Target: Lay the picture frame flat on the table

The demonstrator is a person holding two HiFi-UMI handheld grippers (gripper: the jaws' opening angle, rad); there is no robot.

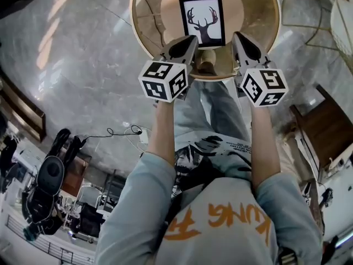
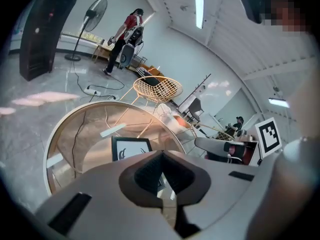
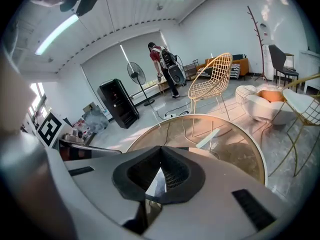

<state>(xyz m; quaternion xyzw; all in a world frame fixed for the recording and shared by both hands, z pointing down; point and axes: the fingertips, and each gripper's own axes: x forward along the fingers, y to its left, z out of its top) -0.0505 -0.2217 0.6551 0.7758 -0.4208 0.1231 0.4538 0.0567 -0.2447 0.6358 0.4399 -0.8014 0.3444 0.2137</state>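
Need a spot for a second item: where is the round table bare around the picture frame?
Bare glass lies left of the picture frame out to the table rim, and right of it to the rim. Crowded at the near edge, where the left gripper and right gripper hover.

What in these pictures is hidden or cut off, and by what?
Left gripper view: the left claw hides the lower part of the picture frame.
Right gripper view: the right claw hides the near part of the table; no picture frame shows.
Head view: the top edge cuts off the table's far rim.
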